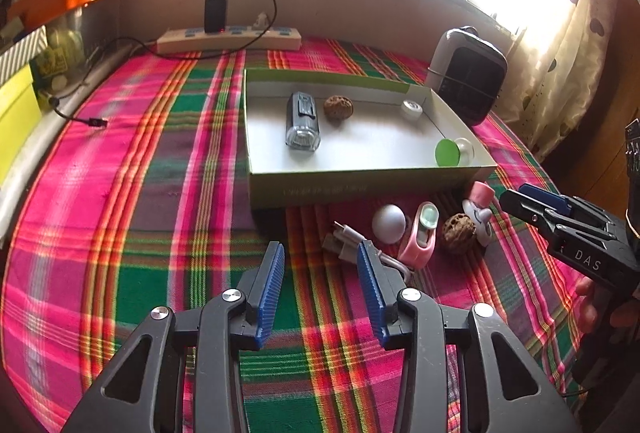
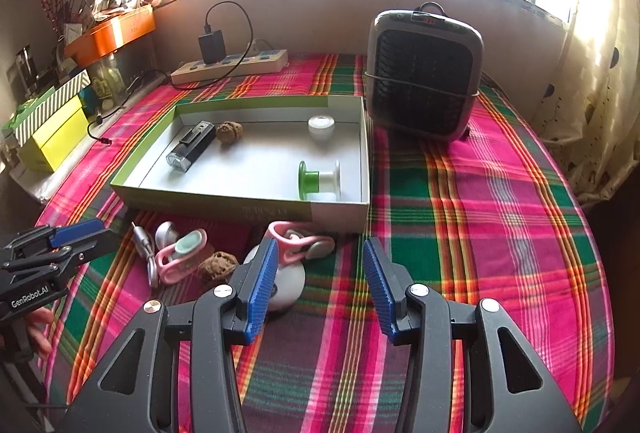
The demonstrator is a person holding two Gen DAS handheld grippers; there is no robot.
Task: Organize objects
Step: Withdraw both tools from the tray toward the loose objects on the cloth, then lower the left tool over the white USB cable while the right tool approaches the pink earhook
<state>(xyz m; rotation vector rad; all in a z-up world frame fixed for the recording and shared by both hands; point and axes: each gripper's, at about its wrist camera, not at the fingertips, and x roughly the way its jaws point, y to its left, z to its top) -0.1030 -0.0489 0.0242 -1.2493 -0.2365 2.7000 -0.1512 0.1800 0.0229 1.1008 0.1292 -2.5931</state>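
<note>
Sorting is partway done: the box [image 1: 360, 177] at frame center holds 4 items, a torch [image 1: 302, 125], a walnut [image 1: 338, 108], a white cap [image 1: 412, 109] and a green spool [image 1: 452, 152]. Left outside, below the box's front wall: a cable [image 1: 348, 237], a ball [image 1: 388, 223], 2 pink clips and 1 walnut. Both grippers, left [image 1: 321, 265] and right [image 2: 318, 261], stand apart and empty; the cable lies just beside the left gripper's tips.

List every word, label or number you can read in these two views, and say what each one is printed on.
"DAS": on the body of the right gripper, seen from the left wrist view.
"GenRobot.AI": on the body of the left gripper, seen from the right wrist view.
Box front wall: pale print, too faint to read.
Heater top display: red digits, too blurred to read.
</note>
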